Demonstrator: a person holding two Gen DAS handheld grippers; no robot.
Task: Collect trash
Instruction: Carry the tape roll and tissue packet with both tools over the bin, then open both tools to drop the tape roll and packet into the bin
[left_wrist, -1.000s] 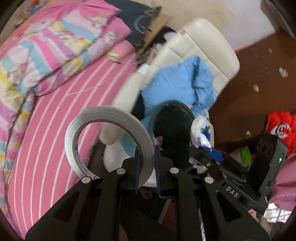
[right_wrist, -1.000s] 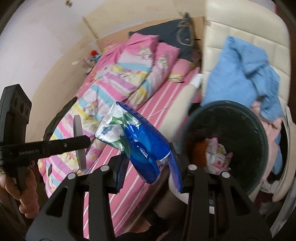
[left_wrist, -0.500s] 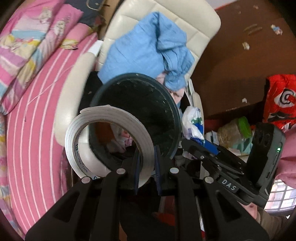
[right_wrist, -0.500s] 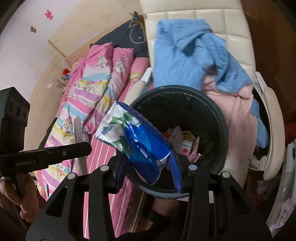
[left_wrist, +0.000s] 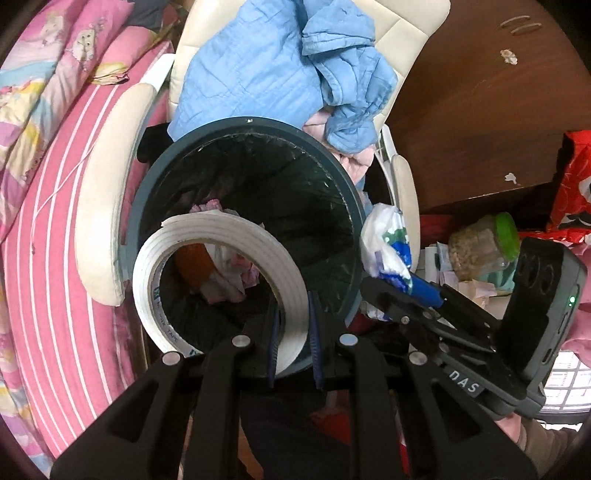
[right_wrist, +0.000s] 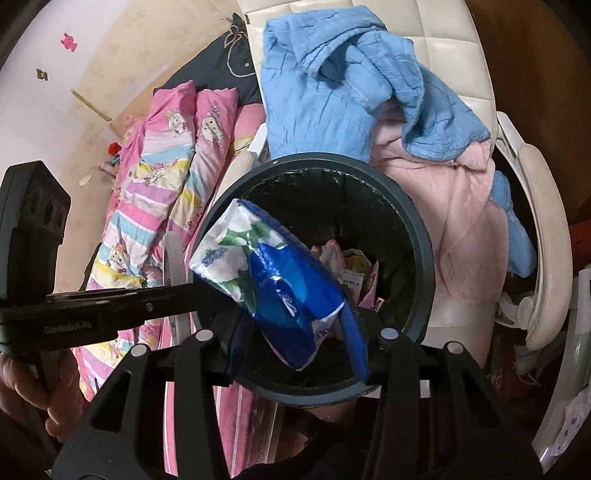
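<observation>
the bin (right_wrist: 424, 236) stands before the chair (right_wrist: 443, 55), the bed (left_wrist: 55, 221) to its left; the tape roll (left_wrist: 221, 236) and packet (right_wrist: 273, 273) hang above its opening.

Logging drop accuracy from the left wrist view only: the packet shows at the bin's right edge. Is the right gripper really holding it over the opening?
Observer: Yes. In the right wrist view the right gripper is shut on the blue-and-white packet, which overlaps the opening of the bin.
Operator: And the tape roll I'm holding?
Observer: Seen edge-on there, the tape roll shows left of the rim, against the pink bedding.
</observation>
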